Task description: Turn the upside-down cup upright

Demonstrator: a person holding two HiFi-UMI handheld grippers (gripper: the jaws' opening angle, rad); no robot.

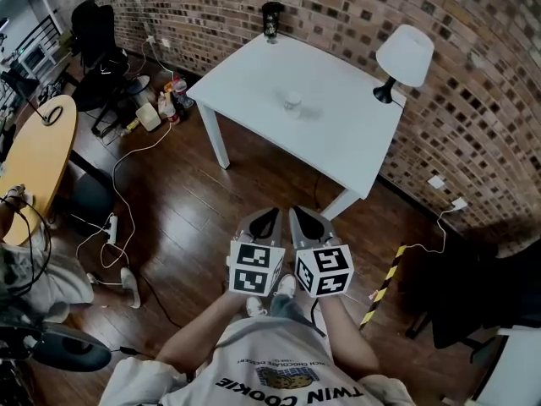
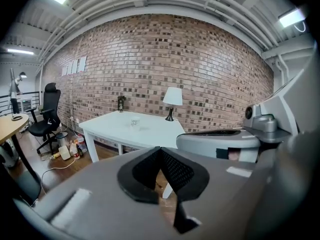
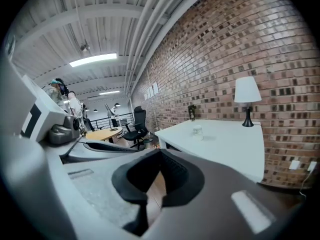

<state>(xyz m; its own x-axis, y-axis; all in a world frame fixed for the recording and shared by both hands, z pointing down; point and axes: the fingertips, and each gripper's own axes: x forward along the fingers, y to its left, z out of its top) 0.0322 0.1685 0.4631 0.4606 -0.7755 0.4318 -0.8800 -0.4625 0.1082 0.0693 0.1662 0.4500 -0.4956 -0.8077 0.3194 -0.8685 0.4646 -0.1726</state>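
A small clear cup (image 1: 292, 101) stands upside down near the middle of the white table (image 1: 254, 79), well ahead of both grippers. It shows small and far off in the left gripper view (image 2: 134, 120) and in the right gripper view (image 3: 198, 130). My left gripper (image 1: 269, 215) and right gripper (image 1: 301, 213) are held side by side over the wooden floor, short of the table's near corner. Both point toward the table. The left gripper (image 2: 160, 149) has its jaws together and empty. The right gripper (image 3: 160, 152) is likewise shut on nothing.
A white-shaded lamp (image 1: 404, 57) stands at the table's right corner and a dark bottle (image 1: 271, 21) at its far edge by the brick wall. To the left are a round wooden table (image 1: 38, 155), an office chair (image 1: 97, 36), floor cables, a power strip (image 1: 111, 225) and a seated person (image 1: 34, 273).
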